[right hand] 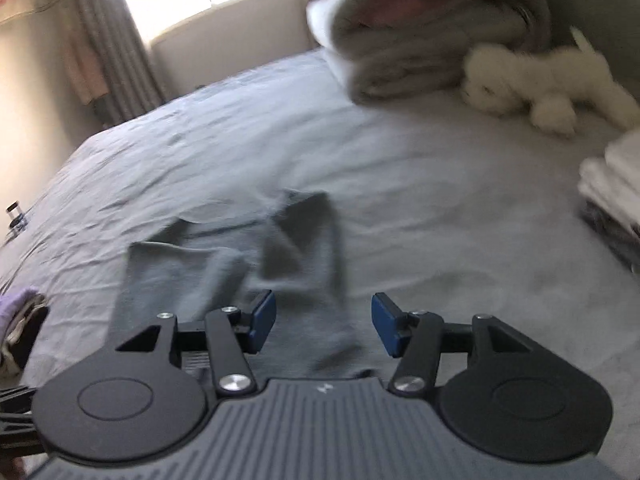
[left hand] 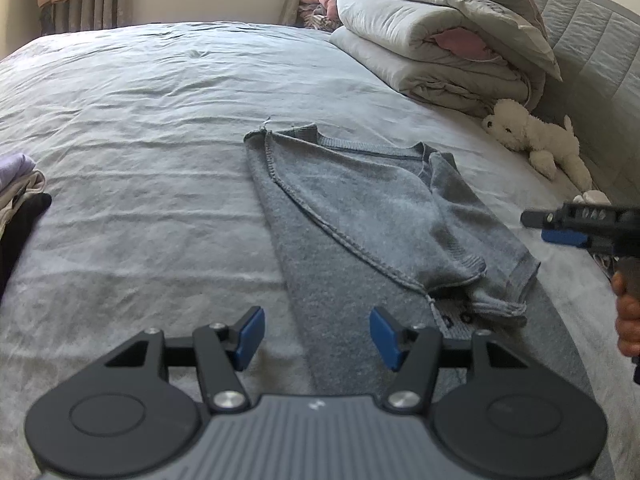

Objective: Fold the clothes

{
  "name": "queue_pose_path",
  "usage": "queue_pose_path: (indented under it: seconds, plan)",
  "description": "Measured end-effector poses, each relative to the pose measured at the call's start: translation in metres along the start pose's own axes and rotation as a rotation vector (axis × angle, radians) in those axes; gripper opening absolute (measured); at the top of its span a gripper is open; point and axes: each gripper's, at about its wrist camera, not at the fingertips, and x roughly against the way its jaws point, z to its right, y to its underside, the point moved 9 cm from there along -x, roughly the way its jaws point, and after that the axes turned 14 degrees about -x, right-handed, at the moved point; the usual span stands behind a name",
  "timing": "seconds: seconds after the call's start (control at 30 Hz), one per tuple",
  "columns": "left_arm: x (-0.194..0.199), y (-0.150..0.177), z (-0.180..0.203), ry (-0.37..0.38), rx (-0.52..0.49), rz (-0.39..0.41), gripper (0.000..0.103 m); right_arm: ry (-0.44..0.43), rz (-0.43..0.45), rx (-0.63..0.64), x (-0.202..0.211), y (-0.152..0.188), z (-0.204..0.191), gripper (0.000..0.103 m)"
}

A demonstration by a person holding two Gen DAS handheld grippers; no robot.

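Note:
A grey sweater (left hand: 360, 216) lies inside out on the bed, both sleeves folded over its body, neckline at the far end. In the blurred right wrist view the same sweater (right hand: 240, 276) lies ahead and to the left. My left gripper (left hand: 317, 338) hovers open above the sweater's near left part, nothing between its blue pads. My right gripper (right hand: 323, 324) is open too, over the sweater's near right edge and empty. From the left wrist view, the right gripper (left hand: 560, 228) reaches in from the right edge, held by a hand (left hand: 628, 320).
The bed (left hand: 140, 140) has a wrinkled grey sheet. Folded duvets (left hand: 440, 48) are stacked at the far right, with a white plush toy (left hand: 536, 136) beside them. Folded clothes (left hand: 20, 184) sit at the left edge, and a folded stack (right hand: 612, 184) at the right.

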Motion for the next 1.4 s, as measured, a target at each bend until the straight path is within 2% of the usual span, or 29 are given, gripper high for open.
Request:
queue_pose_path:
  seconds: [0.17,0.2,0.23,0.27,0.43,0.57,0.67,0.8,0.97,1.07,1.1,1.2,1.23,1.37,1.4]
  plan:
    - [-0.001,0.000,-0.002,-0.005,0.005,0.001,0.060,0.020,0.016,-0.030,-0.001,-0.007,0.020,0.057]
    - [-0.001,0.000,-0.002,-0.006,0.006,-0.001,0.060,0.024,0.019,-0.036,-0.001,-0.009,0.023,0.052]
    - [-0.002,0.000,-0.002,-0.006,0.004,-0.002,0.060,0.028,0.022,-0.042,-0.001,-0.010,0.027,0.020]
    - [-0.002,0.000,-0.002,-0.006,0.002,-0.002,0.060,0.032,0.025,-0.048,-0.001,-0.012,0.031,0.005]
    - [0.003,-0.011,0.002,0.015,-0.003,0.050,0.060,0.037,0.043,-0.080,0.001,-0.021,0.046,0.006]
    - [0.002,-0.024,0.010,0.009,-0.027,0.090,0.062,-0.090,0.065,-0.114,0.024,-0.047,0.021,0.006]
    - [-0.013,-0.032,0.020,0.022,-0.030,0.089,0.062,-0.164,0.056,-0.137,0.033,-0.061,0.007,0.006]
    - [-0.039,-0.038,0.030,0.000,-0.048,0.062,0.062,-0.231,0.024,-0.161,0.031,-0.072,-0.006,0.006]
    - [-0.053,-0.040,0.054,-0.053,-0.155,0.057,0.063,-0.271,-0.053,-0.181,0.013,-0.069,-0.026,0.006]
    - [-0.056,-0.036,0.067,-0.089,-0.259,0.062,0.064,-0.295,-0.099,-0.192,0.002,-0.068,-0.037,0.006]
    - [-0.054,-0.035,0.068,-0.069,-0.262,0.068,0.064,-0.303,-0.114,-0.196,-0.001,-0.068,-0.041,0.006]
    - [-0.043,-0.037,0.049,0.020,-0.160,0.087,0.064,-0.289,-0.145,-0.183,-0.015,-0.065,-0.055,0.006]
    - [-0.038,-0.038,0.038,0.029,-0.118,0.082,0.064,-0.286,-0.158,-0.178,-0.020,-0.064,-0.061,0.006]
    - [-0.002,-0.036,0.000,-0.012,-0.075,0.076,0.064,-0.232,-0.213,-0.153,-0.053,-0.049,-0.083,0.011]
    - [0.010,-0.033,-0.010,-0.017,-0.050,0.072,0.064,-0.212,-0.227,-0.146,-0.064,-0.043,-0.088,0.019]
